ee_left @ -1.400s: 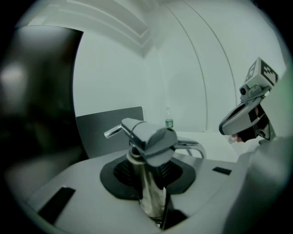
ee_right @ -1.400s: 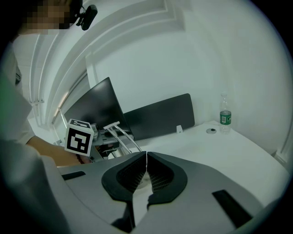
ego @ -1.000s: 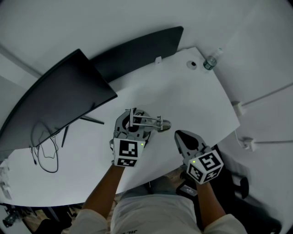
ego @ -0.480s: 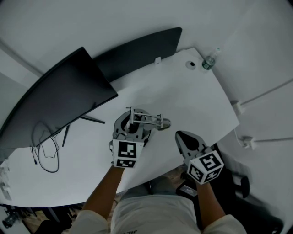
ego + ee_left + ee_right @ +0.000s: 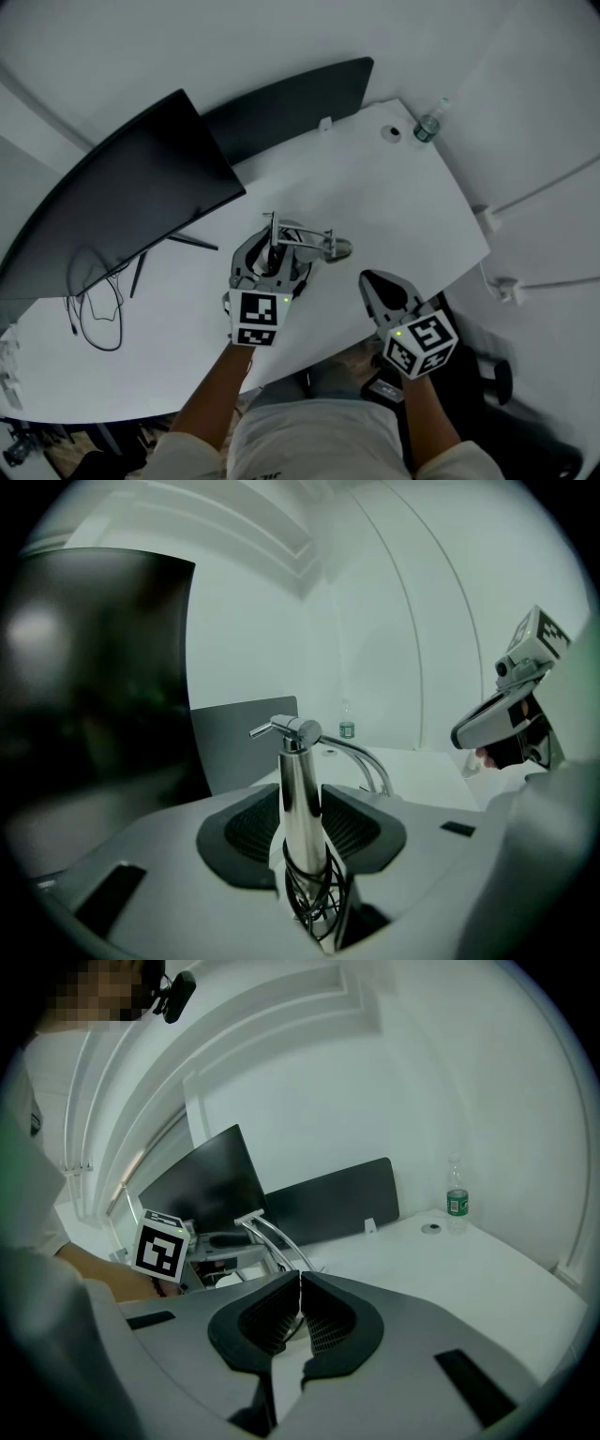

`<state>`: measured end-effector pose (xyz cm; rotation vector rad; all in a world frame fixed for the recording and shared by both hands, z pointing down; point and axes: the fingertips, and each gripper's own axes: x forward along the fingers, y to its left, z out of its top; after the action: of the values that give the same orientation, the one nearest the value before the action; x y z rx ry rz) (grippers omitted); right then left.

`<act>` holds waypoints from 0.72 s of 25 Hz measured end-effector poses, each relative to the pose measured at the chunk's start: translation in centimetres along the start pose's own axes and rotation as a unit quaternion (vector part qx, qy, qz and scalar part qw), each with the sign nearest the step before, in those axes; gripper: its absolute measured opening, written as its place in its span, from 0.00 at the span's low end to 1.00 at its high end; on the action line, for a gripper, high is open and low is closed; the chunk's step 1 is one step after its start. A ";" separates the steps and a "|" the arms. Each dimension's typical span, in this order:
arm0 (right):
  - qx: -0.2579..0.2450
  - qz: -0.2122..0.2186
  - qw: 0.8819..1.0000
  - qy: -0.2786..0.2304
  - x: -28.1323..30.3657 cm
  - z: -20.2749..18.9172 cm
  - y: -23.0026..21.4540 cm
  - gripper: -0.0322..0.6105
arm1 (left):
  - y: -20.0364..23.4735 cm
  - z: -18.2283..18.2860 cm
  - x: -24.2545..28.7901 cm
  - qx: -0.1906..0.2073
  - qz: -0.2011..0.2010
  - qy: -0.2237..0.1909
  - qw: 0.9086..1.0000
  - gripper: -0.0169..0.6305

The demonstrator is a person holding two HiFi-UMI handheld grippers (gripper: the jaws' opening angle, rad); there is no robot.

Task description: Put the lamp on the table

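A chrome desk lamp stands on the white table, its upright post carrying a bent arm and a small head. A black cord is coiled round the foot of the post. My left gripper surrounds the post, which stands between its jaws. Those jaws are opening, and the pads seem just clear of the metal. My right gripper hovers at the table's near edge, right of the lamp, shut and empty. From the right gripper view, the lamp stands ahead to the left.
A dark monitor stands at the table's back left, with loose cables beside its stand. A dark panel runs along the far edge. A water bottle stands at the far right corner, beside a round port.
The left gripper's jaws have spread slightly around the lamp post. The lamp stays where it stood, and the right gripper has not moved.
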<state>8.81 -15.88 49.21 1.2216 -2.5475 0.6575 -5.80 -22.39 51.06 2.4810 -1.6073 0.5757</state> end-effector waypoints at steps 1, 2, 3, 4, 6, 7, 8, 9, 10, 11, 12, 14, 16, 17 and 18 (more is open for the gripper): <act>0.000 0.000 1.000 0.000 -0.1 0.0 0.1 0.10 | 0.1 -0.1 -0.3 -0.003 0.001 0.000 1.000 0.24; 0.000 0.001 1.000 -0.001 -0.1 -0.1 0.3 0.10 | 0.1 -0.2 -0.6 -0.006 0.002 -0.001 1.000 0.24; 0.000 0.002 1.000 -0.001 -0.2 -0.1 0.4 0.10 | 0.2 -0.3 -1.0 -0.010 0.004 -0.002 1.000 0.24; -0.001 0.002 1.000 -0.002 -0.3 -0.1 0.6 0.10 | 0.2 -0.4 -1.3 -0.013 0.005 -0.003 1.000 0.24; -0.001 0.004 1.000 -0.003 -0.4 -0.1 0.8 0.10 | 0.3 -0.5 -2.0 -0.020 0.005 -0.003 1.000 0.24; -0.002 0.004 1.000 -0.004 -0.4 -0.1 1.0 0.10 | 0.3 -0.5 -2.3 -0.026 0.005 -0.003 1.000 0.24; -0.002 0.005 1.000 -0.005 -0.5 0.0 1.1 0.10 | 0.4 -0.5 -2.7 -0.031 0.005 -0.003 0.999 0.24; -0.003 0.006 1.000 -0.006 -0.5 0.0 1.2 0.10 | 0.5 -0.4 -3.0 -0.036 0.006 -0.005 0.999 0.24; -0.004 0.007 1.000 -0.008 -0.6 0.1 1.3 0.10 | 0.6 -0.2 -3.3 -0.039 0.007 -0.006 0.999 0.24; -0.006 0.008 1.000 -0.008 -0.7 0.2 1.5 0.10 | 0.6 -0.1 -3.7 -0.041 0.008 -0.008 0.999 0.24; -0.008 0.009 1.000 -0.009 -0.7 0.2 1.6 0.10 | 0.5 0.0 -4.0 -0.042 0.008 -0.011 0.999 0.22; -0.011 0.012 1.000 -0.009 -0.9 0.2 1.9 0.10 | 0.2 0.1 -4.6 -0.041 0.005 -0.014 0.999 0.18; -0.012 0.016 1.000 -0.009 -1.2 0.3 2.3 0.10 | -0.3 0.2 -5.2 -0.037 -0.001 -0.014 0.999 0.17; -0.012 0.018 1.000 -0.010 -1.3 0.4 2.4 0.10 | -0.6 0.3 -5.5 -0.036 -0.004 -0.014 0.999 0.17; -0.014 0.019 1.000 -0.010 -1.4 0.5 2.6 0.10 | -0.9 0.4 -5.8 -0.036 -0.007 -0.014 0.999 0.16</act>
<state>7.69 -13.74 47.49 1.1790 -2.5948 0.6193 -6.98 -17.18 48.51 2.4575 -1.5893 0.4757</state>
